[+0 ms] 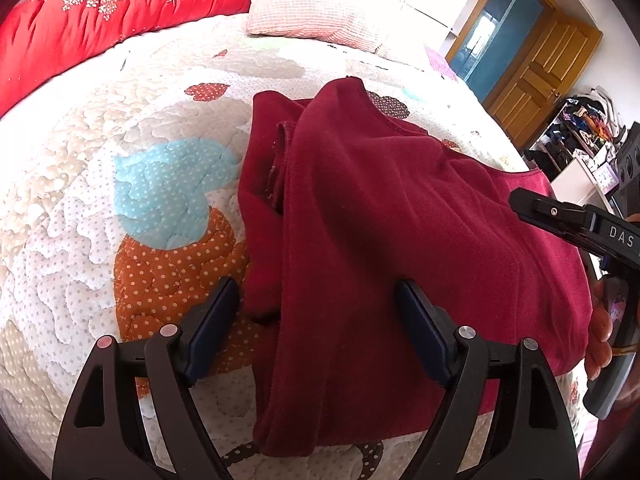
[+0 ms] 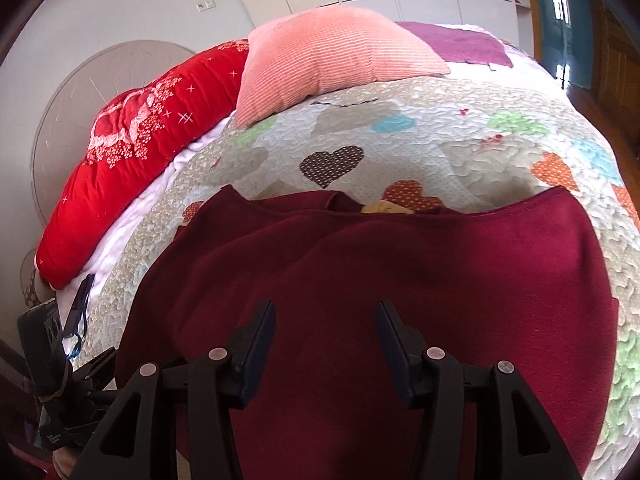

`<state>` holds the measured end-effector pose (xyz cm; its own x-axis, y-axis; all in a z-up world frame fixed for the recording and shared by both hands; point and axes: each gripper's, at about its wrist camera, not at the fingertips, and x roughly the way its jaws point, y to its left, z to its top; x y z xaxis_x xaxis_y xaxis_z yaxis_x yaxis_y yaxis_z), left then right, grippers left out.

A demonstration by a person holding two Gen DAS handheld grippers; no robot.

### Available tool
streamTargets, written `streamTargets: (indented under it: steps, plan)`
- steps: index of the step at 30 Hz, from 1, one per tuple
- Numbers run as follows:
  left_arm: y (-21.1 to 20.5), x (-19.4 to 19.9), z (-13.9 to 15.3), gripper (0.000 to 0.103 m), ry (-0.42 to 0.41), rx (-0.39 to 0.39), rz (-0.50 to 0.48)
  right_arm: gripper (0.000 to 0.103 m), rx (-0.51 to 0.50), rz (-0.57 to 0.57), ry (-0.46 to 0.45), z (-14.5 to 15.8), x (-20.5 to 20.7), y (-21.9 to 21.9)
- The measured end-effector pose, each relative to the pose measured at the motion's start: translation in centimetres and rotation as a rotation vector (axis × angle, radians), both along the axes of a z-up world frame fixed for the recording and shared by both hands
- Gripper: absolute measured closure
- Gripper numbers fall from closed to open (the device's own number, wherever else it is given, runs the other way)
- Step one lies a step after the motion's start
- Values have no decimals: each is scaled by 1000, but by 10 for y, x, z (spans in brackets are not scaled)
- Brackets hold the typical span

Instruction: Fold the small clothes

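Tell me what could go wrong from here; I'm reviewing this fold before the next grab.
1. Both the left gripper and the right gripper are open over the maroon garment; closing here could pinch several layers.
2. A folded-in part lies loose and may slip out.
3. The garment sits near the bed edge and could slide.

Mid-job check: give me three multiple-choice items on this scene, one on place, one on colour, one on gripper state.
1. The garment lies on:
A. the quilt
B. the floor
C. a chair

2. The pillow is:
A. blue
B. green
C. pink

3. The left gripper and the right gripper are:
A. both shut on cloth
B. both open
C. one shut

Answers:
1 A, heart-patched quilt shows around it.
2 C, its ribbed cover is pink.
3 B, a gap shows between each pair of fingers, nothing clamped.
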<state>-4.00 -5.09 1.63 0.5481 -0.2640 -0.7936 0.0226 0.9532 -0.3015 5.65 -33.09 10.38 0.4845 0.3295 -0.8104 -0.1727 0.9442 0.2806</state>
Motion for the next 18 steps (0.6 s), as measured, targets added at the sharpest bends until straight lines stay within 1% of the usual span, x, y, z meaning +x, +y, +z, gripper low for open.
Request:
streamTargets:
  steps: [3, 7, 11, 14, 18]
  plan:
    - [-2, 1, 0, 19, -3, 6, -1, 53, 2, -26, 15, -3, 1, -8]
    - [-2, 1, 0, 19, -4, 5, -3, 53, -43, -50, 13, -5, -2, -18]
    - [-2, 1, 0, 18, -4, 7, 0, 53, -38, -80, 46, -19, -2, -29]
    - [-3, 2, 0, 18, -6, 11, -1, 53, -28, -91, 31, -21, -6, -31]
    - [-5, 2, -1, 18, -4, 17, -1, 53, -21, -92, 9, -12, -13, -28]
